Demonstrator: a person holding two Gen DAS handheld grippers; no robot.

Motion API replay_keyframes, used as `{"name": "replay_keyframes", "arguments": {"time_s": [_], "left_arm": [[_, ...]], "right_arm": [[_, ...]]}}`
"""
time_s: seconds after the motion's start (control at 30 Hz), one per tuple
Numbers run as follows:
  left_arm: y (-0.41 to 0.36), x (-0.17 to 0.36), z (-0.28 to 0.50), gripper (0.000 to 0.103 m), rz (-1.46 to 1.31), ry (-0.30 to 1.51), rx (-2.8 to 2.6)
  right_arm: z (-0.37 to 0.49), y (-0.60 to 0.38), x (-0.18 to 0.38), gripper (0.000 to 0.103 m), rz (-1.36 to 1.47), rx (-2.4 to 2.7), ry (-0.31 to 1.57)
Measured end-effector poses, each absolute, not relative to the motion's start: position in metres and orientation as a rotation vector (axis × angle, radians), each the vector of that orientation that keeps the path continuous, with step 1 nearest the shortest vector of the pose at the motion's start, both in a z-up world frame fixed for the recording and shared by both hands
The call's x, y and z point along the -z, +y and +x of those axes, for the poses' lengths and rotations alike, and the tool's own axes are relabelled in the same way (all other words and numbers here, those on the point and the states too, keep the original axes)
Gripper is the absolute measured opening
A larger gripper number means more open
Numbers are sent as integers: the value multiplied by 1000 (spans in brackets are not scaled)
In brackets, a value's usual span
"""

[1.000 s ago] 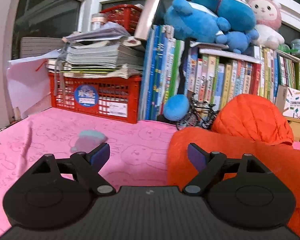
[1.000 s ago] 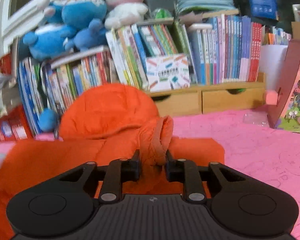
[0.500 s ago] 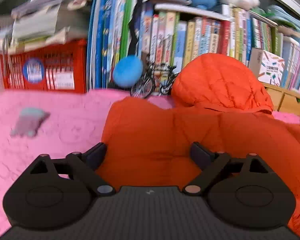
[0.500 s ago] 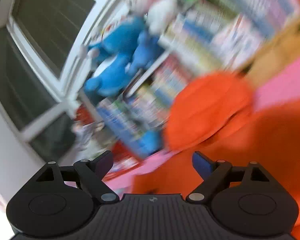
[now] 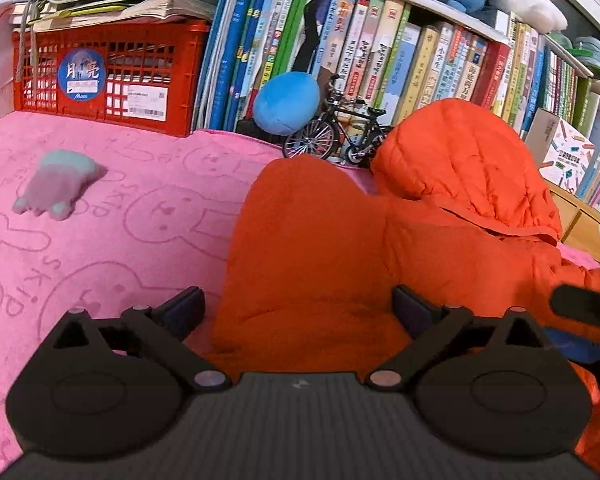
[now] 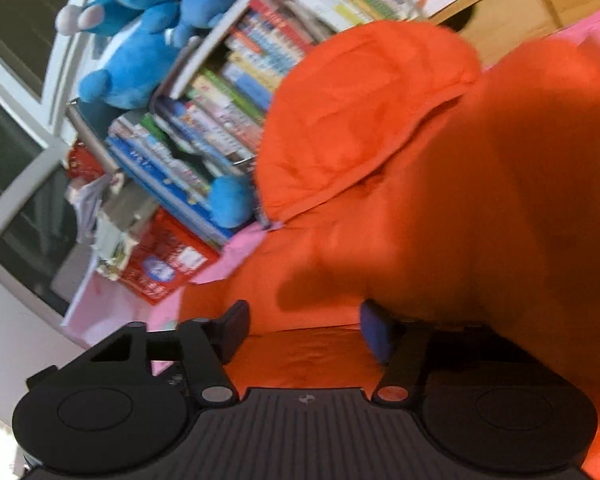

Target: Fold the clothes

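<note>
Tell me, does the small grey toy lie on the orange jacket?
No, the small grey toy lies on the pink blanket, apart from the orange jacket.

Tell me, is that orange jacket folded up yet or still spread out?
Partly folded. The orange jacket has one side flap laid over its middle, but its hood still sticks up against the books, unfolded.

Red crate [image 5: 112,80] sticker reads "Moon"; pink cloth [image 5: 100,240] reads "SKIP".

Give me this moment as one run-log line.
task: fold clothes | left gripper: opening, over orange jacket edge | right gripper: closing, jacket fabric between jaws | surface: pink cloth
</note>
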State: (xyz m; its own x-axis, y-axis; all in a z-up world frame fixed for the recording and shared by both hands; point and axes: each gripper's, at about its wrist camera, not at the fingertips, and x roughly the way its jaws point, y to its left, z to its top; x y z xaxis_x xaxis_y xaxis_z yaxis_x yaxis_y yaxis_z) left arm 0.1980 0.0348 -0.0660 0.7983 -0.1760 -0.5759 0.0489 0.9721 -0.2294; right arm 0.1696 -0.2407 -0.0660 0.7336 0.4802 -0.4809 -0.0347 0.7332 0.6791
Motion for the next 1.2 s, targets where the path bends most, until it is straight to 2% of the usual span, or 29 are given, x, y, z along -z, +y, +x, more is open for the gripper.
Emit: {"name": "replay_keyframes", "arguments": {"time_s": [0.13,0.23,0.3,0.37,0.57,0.63,0.67,0.7,0.77,1.0,1.2], "left_arm": [[35,66,199,101,-211,636,117],[35,66,199,101,-214,638,115],[35,66,200,101,-216,637,115],[36,66,199,101,-217,637,118],[41,66,199,101,-240,629,112],[44,66,198,101,-261,621,107],[47,66,198,100,-273,615,92],[49,65,197,100,-285,609,77],[58,64,195,99,-320,584,50],[63,62,192,99,-343,550,50],[62,61,190,99,-331,530,58]], "right_arm": [[155,-268,61,53,632,-183,674],[145,-295,63,39,625,-131,655],[138,-312,65,24,625,-88,641],[131,-328,67,19,630,-34,628],[103,-362,62,19,656,128,550],[97,-364,59,23,657,134,532],[94,-364,57,35,654,141,524],[91,-362,53,63,622,195,517],[82,-362,46,82,571,270,479],[70,-363,25,83,732,69,347],[129,-297,21,88,837,-286,460]]}}
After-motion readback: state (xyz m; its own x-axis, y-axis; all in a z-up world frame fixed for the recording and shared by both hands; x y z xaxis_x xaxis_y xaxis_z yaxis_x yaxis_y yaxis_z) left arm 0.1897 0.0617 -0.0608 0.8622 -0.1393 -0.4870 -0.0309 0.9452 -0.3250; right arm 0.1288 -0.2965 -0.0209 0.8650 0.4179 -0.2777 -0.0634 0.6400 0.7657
